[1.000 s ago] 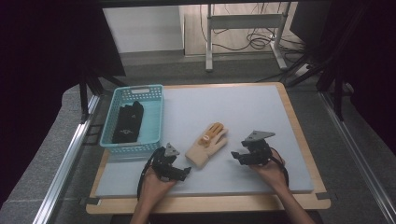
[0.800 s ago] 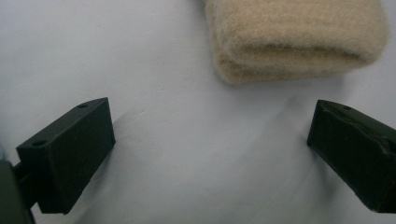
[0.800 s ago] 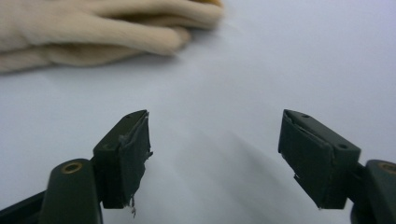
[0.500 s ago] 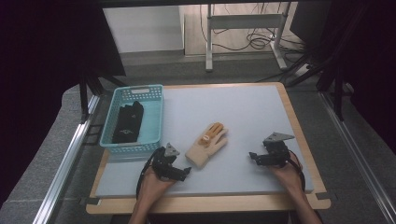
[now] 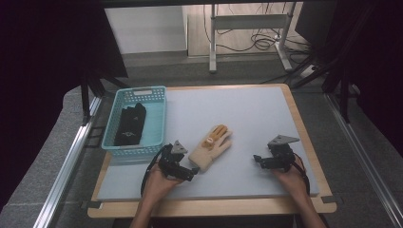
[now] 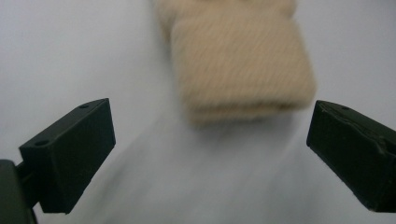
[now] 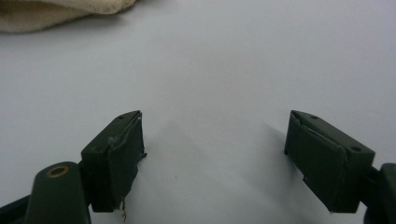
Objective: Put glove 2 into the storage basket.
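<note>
Left hand-held gripper [image 5: 190,170] level, agape toward glove cuff [image 5: 201,160].

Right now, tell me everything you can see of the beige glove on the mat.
The beige glove looks like knitted fabric, cream at the cuff, with orange-yellow patches on the palm and glove fingers. It lies flat on the grey mat, cuff toward the person, its fingers pointing away and to the right. The left gripper sits just short of the ribbed cuff, open, not touching it. Nothing else touches it.
</note>
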`<state>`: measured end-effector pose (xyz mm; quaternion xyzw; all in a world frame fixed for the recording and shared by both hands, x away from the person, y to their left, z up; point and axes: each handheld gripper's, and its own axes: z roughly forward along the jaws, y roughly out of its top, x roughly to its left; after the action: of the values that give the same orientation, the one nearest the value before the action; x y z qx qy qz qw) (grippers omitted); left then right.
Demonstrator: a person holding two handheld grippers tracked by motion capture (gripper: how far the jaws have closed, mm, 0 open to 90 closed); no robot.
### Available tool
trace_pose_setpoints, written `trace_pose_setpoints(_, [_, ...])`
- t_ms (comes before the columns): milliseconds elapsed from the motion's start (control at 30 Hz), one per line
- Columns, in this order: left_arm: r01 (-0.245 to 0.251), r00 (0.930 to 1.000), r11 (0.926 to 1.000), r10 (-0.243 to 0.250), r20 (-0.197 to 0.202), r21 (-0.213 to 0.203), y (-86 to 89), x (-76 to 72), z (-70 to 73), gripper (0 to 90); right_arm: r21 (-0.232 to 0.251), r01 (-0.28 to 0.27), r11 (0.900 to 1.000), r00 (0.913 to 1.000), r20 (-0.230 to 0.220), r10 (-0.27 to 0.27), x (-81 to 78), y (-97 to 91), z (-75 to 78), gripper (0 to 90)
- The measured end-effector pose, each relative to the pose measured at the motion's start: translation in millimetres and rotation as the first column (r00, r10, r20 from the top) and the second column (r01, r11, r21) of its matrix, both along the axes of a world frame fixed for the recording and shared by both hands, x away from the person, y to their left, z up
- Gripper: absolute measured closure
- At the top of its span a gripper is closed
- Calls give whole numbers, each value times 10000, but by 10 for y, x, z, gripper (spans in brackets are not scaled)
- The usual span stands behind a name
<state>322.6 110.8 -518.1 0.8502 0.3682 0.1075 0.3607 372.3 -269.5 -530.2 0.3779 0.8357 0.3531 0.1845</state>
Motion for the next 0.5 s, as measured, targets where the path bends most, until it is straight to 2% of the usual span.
trace_pose_setpoints(133, [146, 9998, 9998, -148, -112, -167, -126, 137, 121, 10, -4, 0, 10000, 10000, 16, 0, -1, 0, -1, 194])
trace_pose_setpoints(200, [164, 9994, 9997, -170, -300, -195, -244, 276, 169, 8, -14, 6, 10000, 10000, 25, -6, -2, 0, -1, 193])
trace_pose_setpoints(233, [164, 9994, 9997, -170, -300, -195, -244, 276, 169, 8, -14, 6, 10000, 10000, 25, -6, -2, 0, -1, 193])
trace_pose_setpoints(300, [161, 9989, 9998, -166, -448, -128, -353, 383, 172, 8, -44, 3, 10000, 10000, 32, -2, -2, -1, 0, 193])
trace_pose_setpoints(333, [199, 9986, 9998, -201, -496, -46, -392, 416, 170, 7, -43, 3, 10000, 10000, 33, -2, -2, -1, 0, 193])
trace_pose_setpoints(400, [246, 9975, 9990, -221, -671, 373, -555, 540, 130, 3, -45, 3, 10000, 10000, 35, -3, -3, -1, 0, 193])
trace_pose_setpoints(467, [263, 9969, 9982, -223, -751, 531, -619, 586, 106, 0, -57, -11, 10000, 10000, 40, 11, -3, -2, -1, 193])
trace_pose_setpoints(500, [246, 9958, 9963, -171, -901, 829, -700, 644, 70, 0, -53, 4, 10000, 10000, 45, -4, -3, -1, -1, 193])
